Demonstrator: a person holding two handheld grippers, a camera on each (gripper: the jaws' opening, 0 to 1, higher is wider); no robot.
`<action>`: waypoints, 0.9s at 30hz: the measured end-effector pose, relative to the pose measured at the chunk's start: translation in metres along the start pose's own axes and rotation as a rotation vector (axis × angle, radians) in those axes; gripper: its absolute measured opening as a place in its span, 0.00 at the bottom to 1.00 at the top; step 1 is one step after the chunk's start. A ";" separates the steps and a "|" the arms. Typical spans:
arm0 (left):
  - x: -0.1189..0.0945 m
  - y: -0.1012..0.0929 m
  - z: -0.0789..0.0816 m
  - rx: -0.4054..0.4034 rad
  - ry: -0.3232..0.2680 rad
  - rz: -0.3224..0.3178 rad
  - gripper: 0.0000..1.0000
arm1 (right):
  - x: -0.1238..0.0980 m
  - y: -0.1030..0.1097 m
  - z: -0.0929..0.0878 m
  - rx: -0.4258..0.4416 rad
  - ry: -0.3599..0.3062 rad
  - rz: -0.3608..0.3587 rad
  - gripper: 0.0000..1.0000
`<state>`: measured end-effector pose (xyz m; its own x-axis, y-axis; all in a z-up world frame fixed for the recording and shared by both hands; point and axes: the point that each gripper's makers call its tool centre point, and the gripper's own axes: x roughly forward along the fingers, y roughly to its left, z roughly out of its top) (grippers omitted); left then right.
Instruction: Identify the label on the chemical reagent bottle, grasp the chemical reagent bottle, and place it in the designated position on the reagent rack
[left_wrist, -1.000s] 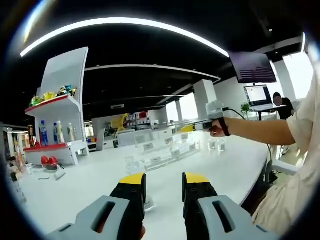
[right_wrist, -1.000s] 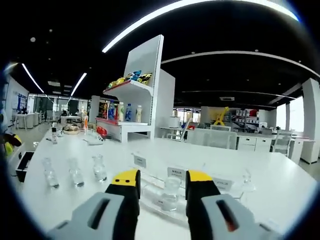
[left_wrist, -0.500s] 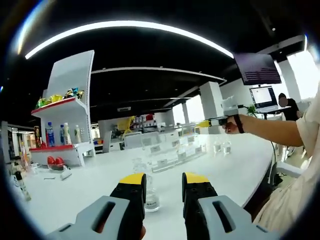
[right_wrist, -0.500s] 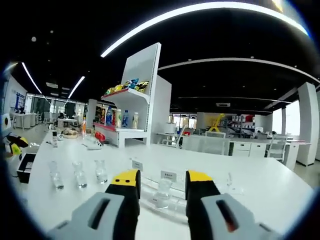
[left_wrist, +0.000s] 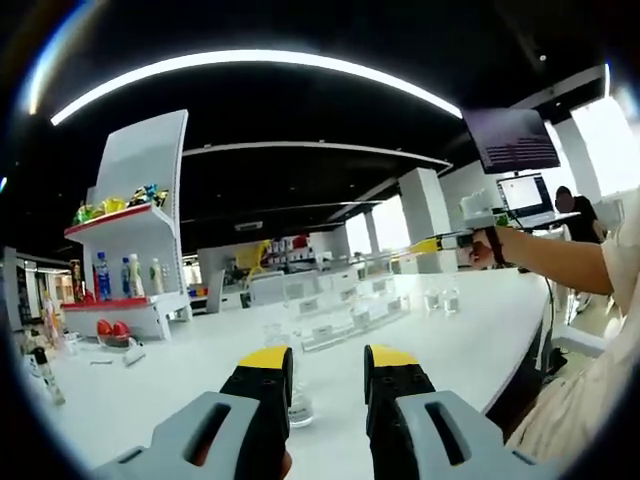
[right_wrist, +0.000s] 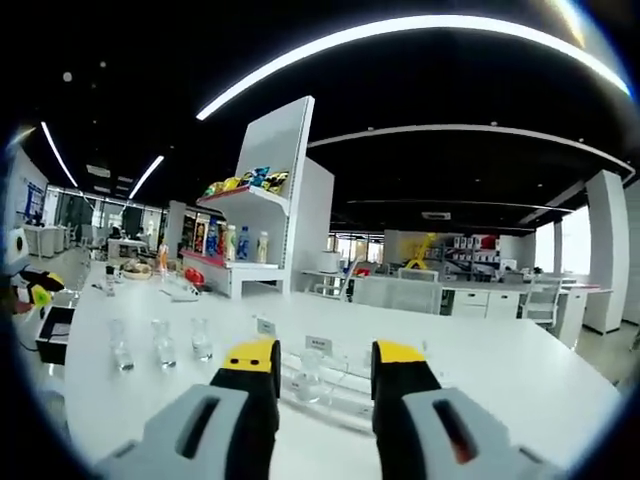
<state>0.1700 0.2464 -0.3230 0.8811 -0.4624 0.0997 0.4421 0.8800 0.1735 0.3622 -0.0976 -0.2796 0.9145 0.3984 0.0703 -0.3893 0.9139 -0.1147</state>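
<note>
1. The step in hand looks like the approach: both tools stand apart-jawed and empty, the left tool (left_wrist: 327, 385) just short of a small clear glass reagent bottle (left_wrist: 293, 385) on the white worktop (left_wrist: 450, 340).
2. Next the left tool must close on it.
3. The clear tiered reagent rack (right_wrist: 325, 385) holds one similar bottle before the right tool (right_wrist: 325, 385); three stand near the worktop's far edge.
</note>
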 end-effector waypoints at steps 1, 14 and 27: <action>0.000 -0.001 0.001 0.003 -0.004 0.000 0.30 | -0.003 -0.002 0.000 -0.003 0.001 -0.004 0.36; -0.013 0.002 0.010 0.015 -0.044 0.022 0.30 | -0.038 0.001 0.001 -0.006 -0.014 -0.021 0.37; -0.030 0.004 0.014 0.022 -0.070 0.047 0.30 | -0.074 0.000 0.002 -0.007 -0.020 -0.062 0.38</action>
<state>0.1429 0.2618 -0.3111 0.8864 -0.4281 0.1762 0.3965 0.8985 0.1884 0.2945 -0.1271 -0.2830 0.9344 0.3426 0.0973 -0.3312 0.9364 -0.1162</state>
